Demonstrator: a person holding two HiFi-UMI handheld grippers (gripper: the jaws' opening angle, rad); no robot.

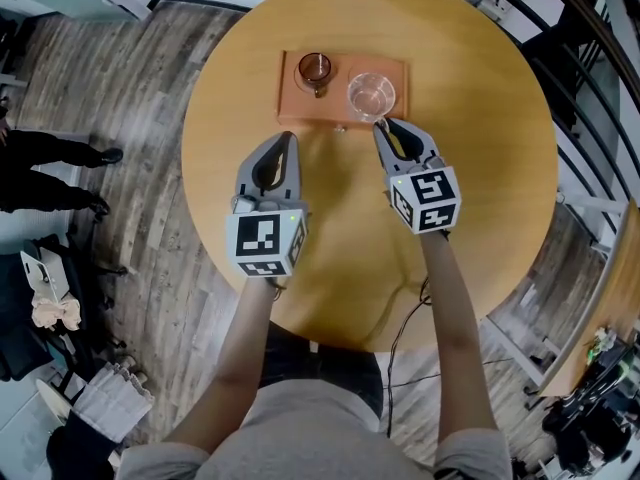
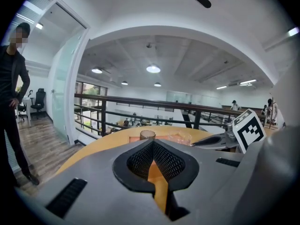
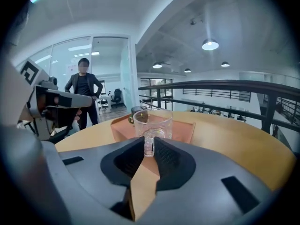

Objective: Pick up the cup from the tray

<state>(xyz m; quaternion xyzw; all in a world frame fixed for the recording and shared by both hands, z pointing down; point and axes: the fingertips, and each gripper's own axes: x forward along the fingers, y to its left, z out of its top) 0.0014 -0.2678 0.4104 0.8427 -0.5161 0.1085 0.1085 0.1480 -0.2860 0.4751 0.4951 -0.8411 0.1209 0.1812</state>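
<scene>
Glass cup [image 3: 153, 120] on orange tray [image 1: 400, 76]; right gripper [image 3: 149, 149] pinches its handle. Left gripper [image 2: 153, 143] over wooden table [image 1: 490, 188], jaws together, nothing between.

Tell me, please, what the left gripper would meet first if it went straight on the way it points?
The left gripper would likely meet the tray's near edge, then the brown cup; depth is unclear.
</scene>
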